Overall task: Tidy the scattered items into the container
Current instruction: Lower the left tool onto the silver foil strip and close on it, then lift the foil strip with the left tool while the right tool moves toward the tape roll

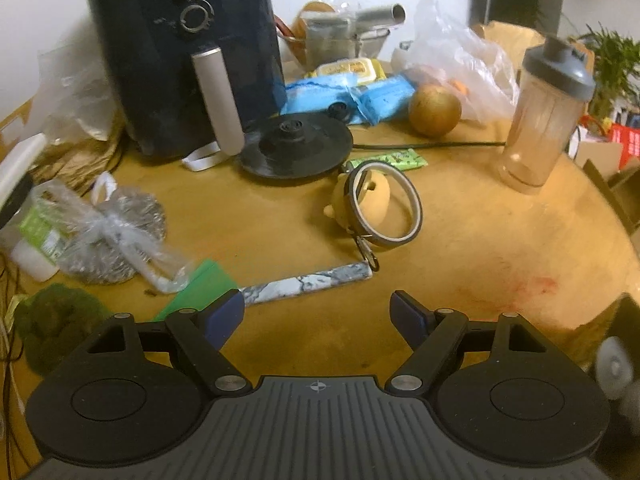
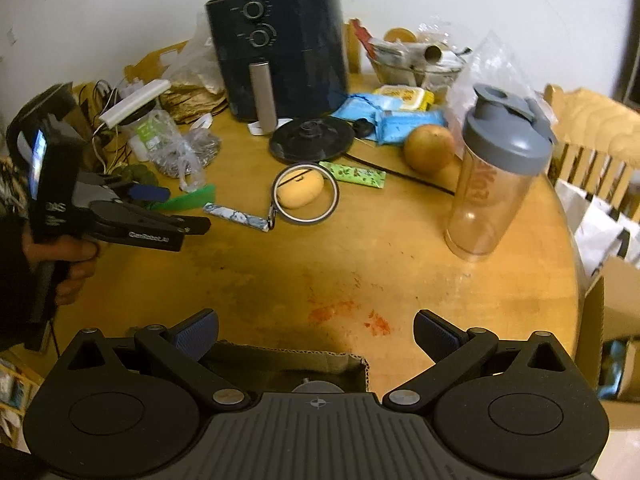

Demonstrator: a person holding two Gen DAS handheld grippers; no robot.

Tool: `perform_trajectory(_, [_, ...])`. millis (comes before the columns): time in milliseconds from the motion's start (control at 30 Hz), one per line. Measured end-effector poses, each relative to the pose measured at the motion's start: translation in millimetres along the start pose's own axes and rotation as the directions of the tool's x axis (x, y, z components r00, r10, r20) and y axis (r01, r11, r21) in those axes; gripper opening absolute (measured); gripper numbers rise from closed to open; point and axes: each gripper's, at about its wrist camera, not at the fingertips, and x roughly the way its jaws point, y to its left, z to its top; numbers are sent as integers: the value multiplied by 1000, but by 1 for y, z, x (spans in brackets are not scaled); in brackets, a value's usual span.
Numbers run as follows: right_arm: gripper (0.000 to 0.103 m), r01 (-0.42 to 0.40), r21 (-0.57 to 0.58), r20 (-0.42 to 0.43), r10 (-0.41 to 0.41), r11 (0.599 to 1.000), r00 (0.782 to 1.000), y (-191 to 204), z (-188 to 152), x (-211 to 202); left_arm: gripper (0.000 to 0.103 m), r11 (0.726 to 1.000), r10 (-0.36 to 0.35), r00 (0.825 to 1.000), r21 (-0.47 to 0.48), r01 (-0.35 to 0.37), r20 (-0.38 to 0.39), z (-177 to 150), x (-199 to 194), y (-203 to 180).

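Left wrist view: the left gripper (image 1: 318, 316) hangs over a round wooden table (image 1: 460, 240) with its blue-padded fingers (image 1: 224, 314) spread wide and nothing between them. Just ahead of the left finger lie a marbled strip (image 1: 308, 283) and a green card (image 1: 200, 286), the strip ending at a metal clip (image 1: 370, 256). Beyond the clip a yellow plush toy (image 1: 370, 200) lies on the table with a tape ring (image 1: 386, 204) leaning across it. Farther back stand a black kettle base (image 1: 296, 144), a dark air fryer (image 1: 188, 52), blue wipe packs (image 1: 348, 94), an onion (image 1: 435, 109) and a clear shaker bottle (image 1: 544, 116) with a grey lid. A green snack wrapper (image 1: 394, 159) lies between the kettle base and the tape ring. At left sit a bagged steel scourer (image 1: 120, 228) and a green pad (image 1: 52, 320).

Right wrist view: the right gripper (image 2: 316, 334) is likewise wide open and empty, held above the near table edge. Directly beneath it an open cardboard box (image 2: 288, 364), the container, stands against the table edge; only a grey round item shows inside, too hidden to identify. The other gripper appears at left, gripped by a hand (image 2: 64, 264), its fingers pointing toward the green card and marbled strip without touching them. All the scattered items are on the table, well apart from the box. A wooden chair (image 2: 592, 136) stands at right.
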Motion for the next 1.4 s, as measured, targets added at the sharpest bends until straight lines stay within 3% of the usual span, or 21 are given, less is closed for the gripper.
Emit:
perform_trajectory(467, [103, 20, 144, -29, -16, 989, 999, -28, -1, -1, 75, 993, -57, 996, 103, 65, -71, 12, 67, 16])
perform_trajectory(533, [103, 21, 151, -30, -17, 988, 999, -30, 0, 0, 66, 989, -79, 992, 116, 90, -95, 13, 75, 17])
perform_trajectory(733, [103, 17, 176, -32, -11, 984, 999, -36, -1, 0, 57, 978, -152, 981, 125, 167, -118, 13, 85, 23])
perform_trajectory(967, [103, 10, 201, -29, -4, 980, 1000, -40, -3, 0, 36, 974, -154, 980, 145, 172, -122, 12, 82, 22])
perform_trajectory(1100, [103, -18, 210, -28, 24, 978, 999, -40, -4, -1, 17, 979, -142, 983, 133, 157, -118, 11, 80, 19])
perform_trajectory(1300, [103, -37, 193, -18, 41, 981, 999, -37, -4, -5, 16, 986, -116, 986, 104, 128, -116, 9, 78, 13])
perform_trajectory(1400, [103, -43, 196, -18, 47, 980, 999, -37, -5, -6, 15, 990, -135, 982, 28, 140, -129, 9, 77, 15])
